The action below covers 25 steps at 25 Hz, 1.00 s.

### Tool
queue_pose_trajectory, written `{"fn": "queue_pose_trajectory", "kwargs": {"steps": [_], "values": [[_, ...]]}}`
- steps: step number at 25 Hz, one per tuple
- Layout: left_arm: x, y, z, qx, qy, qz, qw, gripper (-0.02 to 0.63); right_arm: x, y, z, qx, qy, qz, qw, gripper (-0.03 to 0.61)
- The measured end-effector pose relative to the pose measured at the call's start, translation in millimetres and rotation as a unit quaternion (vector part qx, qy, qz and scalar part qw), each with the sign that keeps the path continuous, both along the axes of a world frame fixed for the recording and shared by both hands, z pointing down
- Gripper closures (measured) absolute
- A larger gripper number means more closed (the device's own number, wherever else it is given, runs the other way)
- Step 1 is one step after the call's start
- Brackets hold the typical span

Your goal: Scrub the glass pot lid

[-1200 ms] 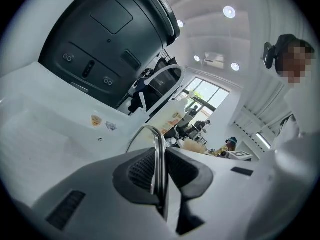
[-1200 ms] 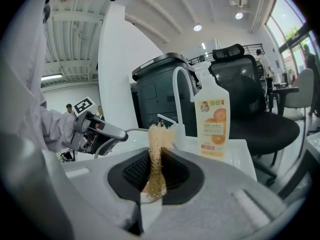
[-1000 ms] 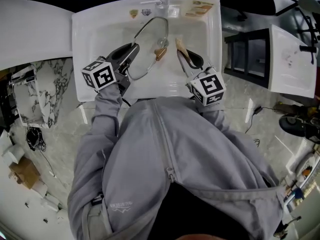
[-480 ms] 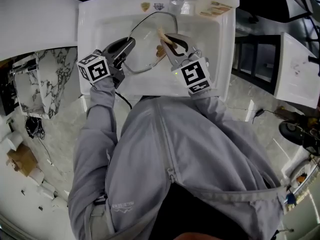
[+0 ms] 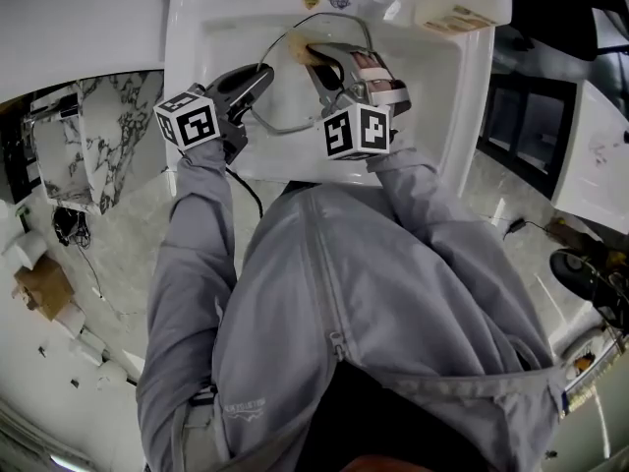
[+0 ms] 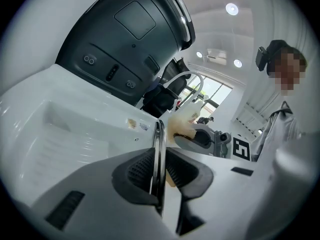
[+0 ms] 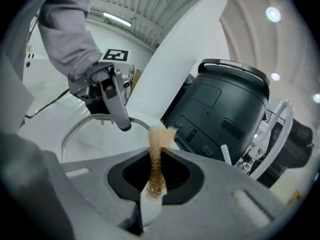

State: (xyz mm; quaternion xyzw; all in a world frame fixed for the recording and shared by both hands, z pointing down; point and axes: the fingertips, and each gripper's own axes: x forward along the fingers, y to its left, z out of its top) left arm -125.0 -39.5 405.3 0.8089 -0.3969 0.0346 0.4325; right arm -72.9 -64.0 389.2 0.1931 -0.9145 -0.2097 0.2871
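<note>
**A:** Where is the glass pot lid [image 5: 290, 94] sitting?

**B:** It is being held up inside the white sink [image 5: 197, 57], tilted rather than lying flat. Whether its lower edge is resting on the basin floor, I cannot tell.

**A:** What is the left claw [image 6: 159, 174] doing?

**B:** It is pinching the lid's metal rim. The jaws are standing only slightly apart, and both ribbed pads are pressing on the rim, which is showing edge-on between them. It is gripping the side of the lid nearest the left hand.

**A:** And the right claw [image 7: 156, 171]?

**B:** Its jaws are closing tight on a tan, fibrous scrubber [image 7: 159, 139], and the frayed end is sticking out past the tips. That end is sitting at the lid's far rim, touching it or just beside it; I cannot tell which.

**A:** How are the two claws lying relative to each other?

**B:** They are coming at the lid from opposite sides and pointing toward the back of the sink, close together.

**A:** Anything else showing around the sink?

**B:** A plastic bottle [image 5: 462, 3] is standing at the back right corner, and a dark grey appliance [image 7: 225, 109] is looming behind the basin in both gripper views.
</note>
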Motion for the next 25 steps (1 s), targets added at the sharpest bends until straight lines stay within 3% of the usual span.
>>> {"fn": "queue_pose_trajectory", "kwargs": {"steps": [6,13,16,25], "values": [[-6.9,0.4,5.1,-0.010,-0.008,0.011,0.9998,0.555,-22.9,2.3,15.4,0.054,0.063,-0.026,0.996,0.546],[-6.2,1.3,5.0,0.001,-0.025,0.035,0.9991,0.555,-29.1,3.4,21.6,0.081,0.080,-0.019,0.993,0.545],[-5.2,7.4,10.8,-0.007,-0.027,0.045,0.9986,0.500,-33.7,8.0,25.4,0.083,0.085,-0.029,0.993,0.545],[-5.5,12.2,7.2,0.002,0.026,0.036,0.9990,0.466,-36.3,13.6,28.3,0.107,0.085,-0.038,0.990,0.546]]}}
